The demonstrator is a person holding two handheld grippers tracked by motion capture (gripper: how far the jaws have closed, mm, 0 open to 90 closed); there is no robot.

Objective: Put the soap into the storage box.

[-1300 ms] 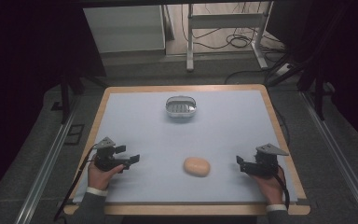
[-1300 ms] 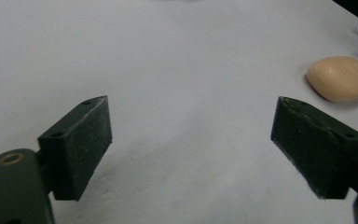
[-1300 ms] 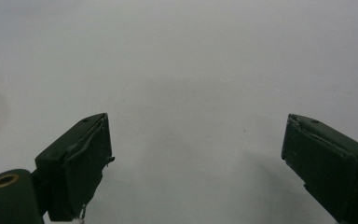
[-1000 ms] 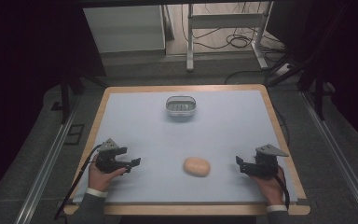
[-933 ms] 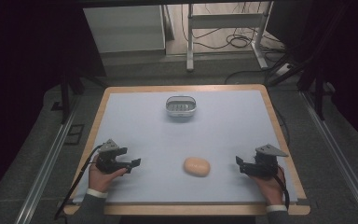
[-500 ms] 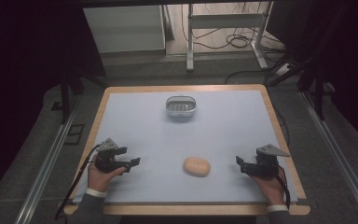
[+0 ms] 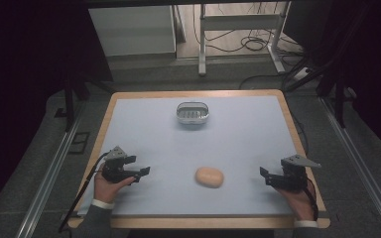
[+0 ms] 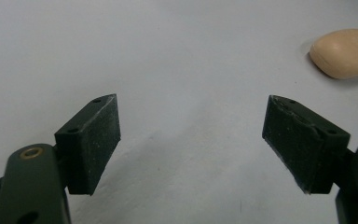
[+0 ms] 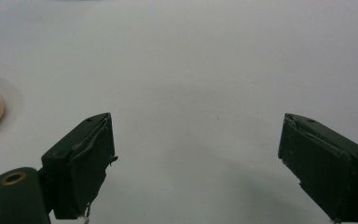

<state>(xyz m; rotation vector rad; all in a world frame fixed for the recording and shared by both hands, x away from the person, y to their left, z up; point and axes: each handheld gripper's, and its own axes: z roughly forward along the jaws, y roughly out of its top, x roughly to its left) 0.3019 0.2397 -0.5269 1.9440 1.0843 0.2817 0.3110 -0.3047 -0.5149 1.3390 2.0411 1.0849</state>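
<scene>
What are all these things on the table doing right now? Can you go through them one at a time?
Soap bar: lying flat on the table, untouched, between the two claws.
Metal dish: upright at the far side of the table, nothing visible in it.
Left claw: open, nothing between its jaws, aimed toward the soap bar.
Right claw: open, nothing between its jaws, though they have just been closing slightly.
Table: covered by a pale sheet.
</scene>
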